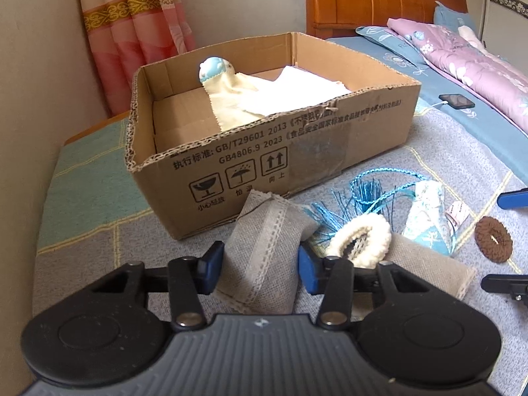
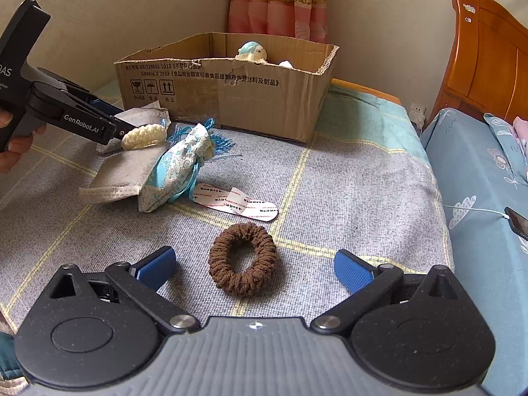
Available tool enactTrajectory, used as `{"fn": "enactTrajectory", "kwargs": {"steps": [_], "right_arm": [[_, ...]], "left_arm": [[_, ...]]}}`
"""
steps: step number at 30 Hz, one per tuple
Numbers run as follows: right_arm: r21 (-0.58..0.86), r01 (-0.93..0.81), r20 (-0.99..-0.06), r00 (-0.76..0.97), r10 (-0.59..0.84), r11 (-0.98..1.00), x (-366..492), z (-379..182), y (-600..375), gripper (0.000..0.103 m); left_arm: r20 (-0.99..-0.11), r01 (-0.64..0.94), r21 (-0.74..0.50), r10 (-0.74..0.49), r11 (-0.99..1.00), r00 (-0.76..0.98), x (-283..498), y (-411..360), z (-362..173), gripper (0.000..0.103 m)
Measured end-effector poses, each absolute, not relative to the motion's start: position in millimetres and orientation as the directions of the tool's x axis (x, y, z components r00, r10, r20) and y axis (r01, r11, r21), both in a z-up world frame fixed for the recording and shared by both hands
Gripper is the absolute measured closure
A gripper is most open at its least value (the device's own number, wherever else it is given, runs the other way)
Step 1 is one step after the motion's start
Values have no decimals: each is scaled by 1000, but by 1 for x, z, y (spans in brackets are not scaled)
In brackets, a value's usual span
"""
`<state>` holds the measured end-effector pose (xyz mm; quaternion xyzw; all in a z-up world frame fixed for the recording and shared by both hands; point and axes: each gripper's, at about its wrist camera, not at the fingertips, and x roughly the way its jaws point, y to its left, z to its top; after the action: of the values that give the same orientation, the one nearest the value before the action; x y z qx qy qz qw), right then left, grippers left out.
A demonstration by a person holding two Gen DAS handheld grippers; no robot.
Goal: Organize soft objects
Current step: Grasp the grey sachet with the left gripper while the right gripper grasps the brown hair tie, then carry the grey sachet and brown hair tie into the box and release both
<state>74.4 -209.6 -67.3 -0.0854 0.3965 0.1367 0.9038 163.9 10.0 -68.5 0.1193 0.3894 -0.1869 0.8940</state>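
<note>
A cardboard box [image 1: 379, 125] stands on the mat and holds a blue-headed cloth doll [image 1: 214, 69] and a white cloth [image 1: 297, 89]. My left gripper [image 1: 257, 264] has its jaws on both sides of a grey fabric pouch [image 1: 264, 244], pads touching it. A cream knitted scrunchie [image 1: 363, 237] lies on a second grey pouch [image 1: 425, 264] beside it. A blue patterned sachet [image 1: 425, 217] with a blue tassel [image 1: 366, 191] lies to the right. My right gripper [image 2: 254, 269] is open around a brown scrunchie [image 2: 242, 257] on the mat.
The box also shows in the right wrist view [image 2: 264, 99]. A white printed sticker [image 2: 237, 203] lies on the grey checked mat [image 2: 346, 198]. A bed with blue sheet [image 1: 462, 105], purple quilt [image 1: 468, 56] and a phone [image 1: 457, 100] is to the right. Wall and curtain [image 1: 132, 26] stand behind.
</note>
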Motion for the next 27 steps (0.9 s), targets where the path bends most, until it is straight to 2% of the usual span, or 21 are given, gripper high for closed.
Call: {"fn": "enactTrajectory", "kwargs": {"steps": [8,10,12,16,17,18,21,22,24,27], "right_arm": [[-49,-323,-738,649,184,945,72,-67,-209,0],[-50,-332,-735,651,190,942,71,-66,-208,3],[-43,-347,-732,649,207,937,69,-64,-206,13],[-34,-359,-727,649,224,933,68,-62,-203,24],[-30,-358,-725,650,226,933,67,-61,-203,31],[-33,-356,-724,653,223,934,67,-60,-202,40],[-35,-343,-724,657,213,939,67,-58,-204,53],[-37,-339,-724,658,208,940,67,-58,-204,54],[-40,-331,-725,659,201,943,67,-57,-205,58],[-47,-324,-726,660,190,945,67,-57,-204,63]], "left_arm": [[-772,326,36,-181,945,610,140,25,-63,61],[-773,306,23,-177,952,609,134,30,-62,61],[-771,298,18,-177,954,612,131,33,-61,61],[-767,306,28,-176,952,617,133,34,-63,58],[-766,315,29,-181,949,617,134,34,-64,57],[-766,319,32,-182,947,616,136,34,-65,54],[-767,341,47,-185,939,615,140,31,-68,47],[-764,344,47,-188,938,618,141,31,-69,46],[-765,344,33,-198,938,613,143,32,-69,46],[-767,355,7,-222,935,602,144,34,-68,58]]}}
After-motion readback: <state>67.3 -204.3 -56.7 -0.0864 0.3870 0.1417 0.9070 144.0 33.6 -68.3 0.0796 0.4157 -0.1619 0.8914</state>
